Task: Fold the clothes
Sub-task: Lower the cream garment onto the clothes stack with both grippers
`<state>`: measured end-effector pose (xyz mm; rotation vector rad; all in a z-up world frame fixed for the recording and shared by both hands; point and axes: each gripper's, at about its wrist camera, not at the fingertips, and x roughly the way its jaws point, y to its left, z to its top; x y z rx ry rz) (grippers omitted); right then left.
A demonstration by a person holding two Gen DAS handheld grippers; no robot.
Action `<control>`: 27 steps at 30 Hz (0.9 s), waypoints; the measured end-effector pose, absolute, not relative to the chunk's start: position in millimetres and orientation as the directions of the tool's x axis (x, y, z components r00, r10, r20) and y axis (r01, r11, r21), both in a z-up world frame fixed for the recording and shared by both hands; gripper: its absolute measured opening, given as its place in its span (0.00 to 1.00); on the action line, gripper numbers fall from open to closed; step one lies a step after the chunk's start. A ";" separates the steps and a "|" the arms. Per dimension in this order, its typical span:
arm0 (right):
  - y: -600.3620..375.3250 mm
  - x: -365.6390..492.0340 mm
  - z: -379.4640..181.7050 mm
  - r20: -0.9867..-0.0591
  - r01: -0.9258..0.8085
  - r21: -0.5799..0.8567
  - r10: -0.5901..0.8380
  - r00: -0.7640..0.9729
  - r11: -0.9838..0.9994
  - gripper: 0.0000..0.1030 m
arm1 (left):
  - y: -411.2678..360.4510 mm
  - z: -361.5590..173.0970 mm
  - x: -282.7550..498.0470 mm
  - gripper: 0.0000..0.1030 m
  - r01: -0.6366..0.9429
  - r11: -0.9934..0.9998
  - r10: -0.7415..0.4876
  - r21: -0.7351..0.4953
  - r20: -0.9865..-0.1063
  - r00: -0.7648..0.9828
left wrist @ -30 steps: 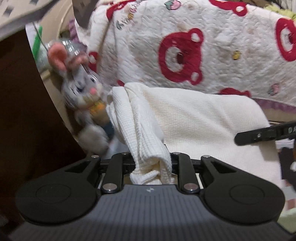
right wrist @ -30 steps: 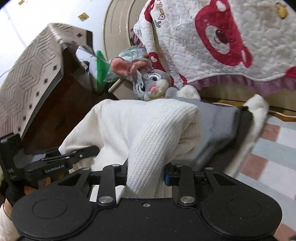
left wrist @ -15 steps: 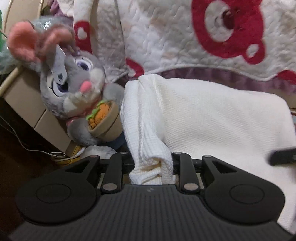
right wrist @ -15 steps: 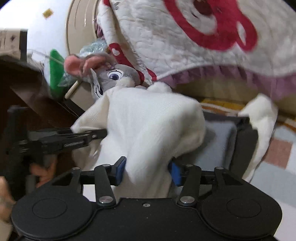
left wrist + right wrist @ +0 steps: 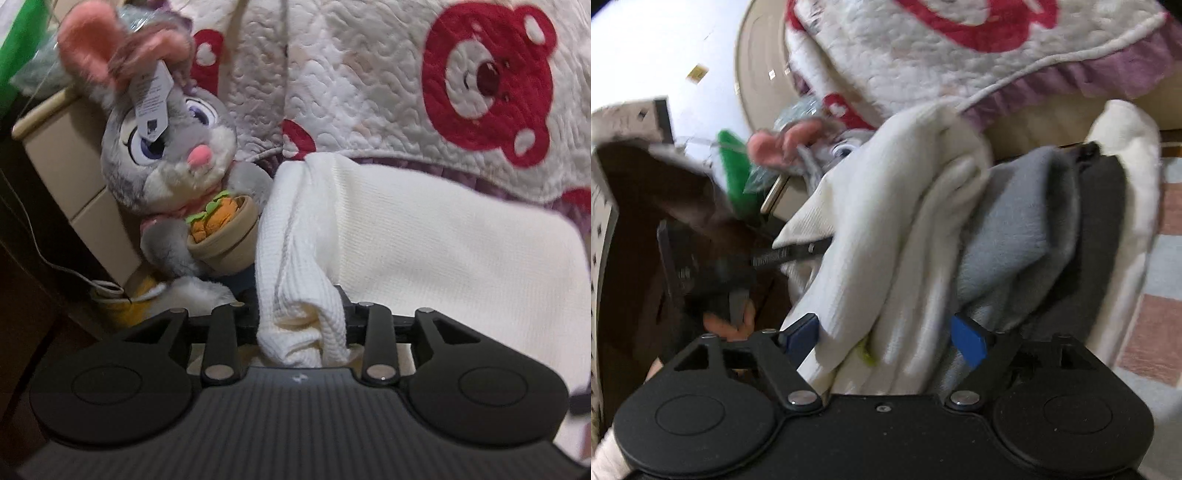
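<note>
here, in the left wrist view, the left gripper [image 5: 301, 325] is clamped on a bunched corner of the cream knit garment [image 5: 424, 251]; the cloth is pinched between the two fingers and spills out below them in a thick wad. ahead of the fingers the rest of the knit spreads up and to the right as a broad, smooth panel. to the left of the fingers sits a grey plush rabbit [image 5: 173, 155] holding a small pot, and beyond the knit hangs a quilted bear-print blanket [image 5: 369, 81]. the fabric looks soft, limp and fairly light, with a ribbed weave that should grip the pads well; it is not fragile, but it sags wherever it is unsupported, so corners and folded edges are the sensible places to take it.

in the right wrist view, the right gripper [image 5: 886, 336] has its jaws opening, the blue pads standing clear on either side of a hanging fold of the same cream knit, which still lies between them without being pressed. just right of the fingers lies a grey garment [image 5: 1015, 236] over a darker one, stacked. the left gripper shows to the left, blurred, at the knit's far edge.
</note>
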<state>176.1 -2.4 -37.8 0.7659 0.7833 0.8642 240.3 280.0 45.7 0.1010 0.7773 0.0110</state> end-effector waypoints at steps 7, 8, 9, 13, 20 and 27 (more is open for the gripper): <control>6.4 168.6 -14.2 -0.162 -0.455 0.839 0.934 0.318 0.300 0.35 | 290.3 52.5 250.5 0.24 0.079 0.997 -0.039 0.025 -0.706 0.707; 12.8 168.4 -13.2 -0.244 -0.469 0.798 0.915 0.321 0.378 0.35 | 291.2 47.0 254.0 0.29 0.062 0.997 -0.017 0.037 -0.712 0.702; 18.3 170.6 -14.3 -0.322 -0.467 0.762 0.888 0.328 0.449 0.35 | 290.9 41.1 255.9 0.40 0.040 0.997 0.018 0.064 -0.714 0.700; 14.5 162.9 -13.4 -0.389 -0.495 0.673 0.832 0.396 0.550 0.34 | 294.6 35.7 247.5 0.50 -0.028 0.985 0.138 0.172 -0.666 0.733; 13.4 155.4 -4.5 -0.408 -0.555 0.583 0.805 0.431 0.593 0.34 | 310.2 53.9 221.9 0.37 0.029 0.983 0.095 0.180 -0.644 0.759; 22.9 131.9 24.6 -0.451 -0.595 0.320 0.671 0.588 0.737 0.17 | 274.8 41.8 198.5 0.40 0.150 0.970 0.009 0.192 -0.643 0.766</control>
